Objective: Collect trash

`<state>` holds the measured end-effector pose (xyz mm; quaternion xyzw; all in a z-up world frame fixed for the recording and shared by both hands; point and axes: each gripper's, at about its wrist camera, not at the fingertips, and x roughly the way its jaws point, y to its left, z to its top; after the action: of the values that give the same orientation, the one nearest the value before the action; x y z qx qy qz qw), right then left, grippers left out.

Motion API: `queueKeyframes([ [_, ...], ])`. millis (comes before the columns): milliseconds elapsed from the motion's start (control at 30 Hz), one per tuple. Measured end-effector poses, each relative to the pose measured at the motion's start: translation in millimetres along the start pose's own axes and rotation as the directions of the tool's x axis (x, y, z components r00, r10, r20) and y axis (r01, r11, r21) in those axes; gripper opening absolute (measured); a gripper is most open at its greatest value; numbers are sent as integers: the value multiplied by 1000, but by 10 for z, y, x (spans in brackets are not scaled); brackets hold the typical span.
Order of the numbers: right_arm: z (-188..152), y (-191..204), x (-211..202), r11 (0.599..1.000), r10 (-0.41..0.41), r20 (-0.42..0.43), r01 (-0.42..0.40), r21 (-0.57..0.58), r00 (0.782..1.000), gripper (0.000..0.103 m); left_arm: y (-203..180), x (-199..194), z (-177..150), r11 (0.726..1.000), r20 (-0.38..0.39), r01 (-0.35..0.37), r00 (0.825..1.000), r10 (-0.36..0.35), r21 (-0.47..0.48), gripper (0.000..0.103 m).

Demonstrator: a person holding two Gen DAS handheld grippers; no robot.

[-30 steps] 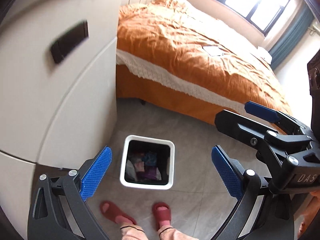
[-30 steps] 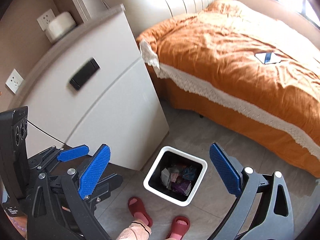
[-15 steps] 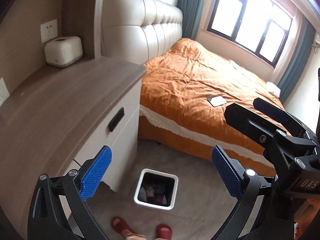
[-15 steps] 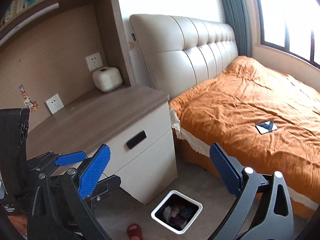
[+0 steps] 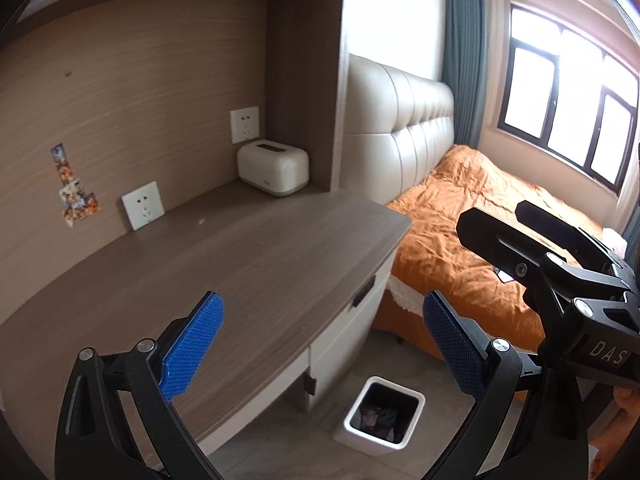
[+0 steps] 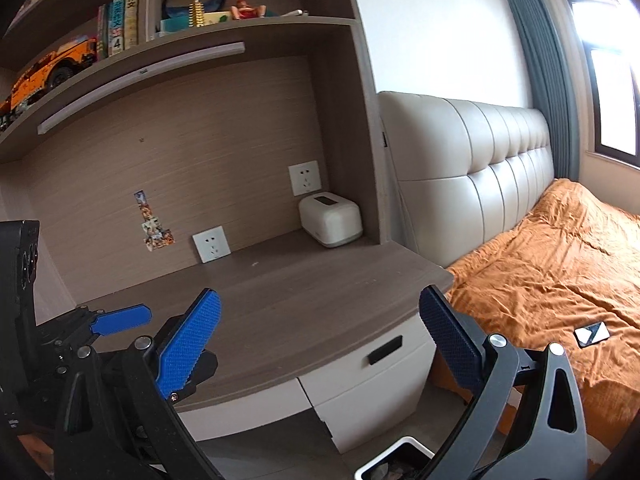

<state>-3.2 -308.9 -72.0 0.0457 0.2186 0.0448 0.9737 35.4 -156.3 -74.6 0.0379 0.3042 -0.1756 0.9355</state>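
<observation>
A home bedroom: bed (image 6: 552, 276), desk (image 5: 224, 280), bookshelf (image 6: 168, 40).

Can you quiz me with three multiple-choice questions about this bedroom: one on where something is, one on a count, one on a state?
1. Where is the white trash bin?
A. on the bed
B. on the floor by the desk
C. on the shelf

2. How many wall sockets show above the desk?
A. one
B. two
C. four

3. How is the left gripper?
A. open, holding nothing
B. shut on a wrapper
C. shut on a cloth

Answers: B, the bin stands on the tiles beside the drawers; B, two white plates; A, its blue pads are wide apart.
</observation>
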Motion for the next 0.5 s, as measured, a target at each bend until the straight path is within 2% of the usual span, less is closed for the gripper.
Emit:
queueKeyframes([
  [167, 88, 594, 203, 998, 23, 20, -22, -57, 1000, 99, 658, -209, 60, 996, 31, -94, 995, 94, -12, 98],
  [300, 160, 1040, 412, 997, 70, 1, -70, -25, 998, 99, 1170, -327, 132, 993, 27, -118, 993, 119, -29, 98],
  [500, 273, 1605, 549, 998, 63, 37, -62, -29, 997, 99, 1771, -417, 198, 986, 35, -162, 986, 164, -36, 98],
])
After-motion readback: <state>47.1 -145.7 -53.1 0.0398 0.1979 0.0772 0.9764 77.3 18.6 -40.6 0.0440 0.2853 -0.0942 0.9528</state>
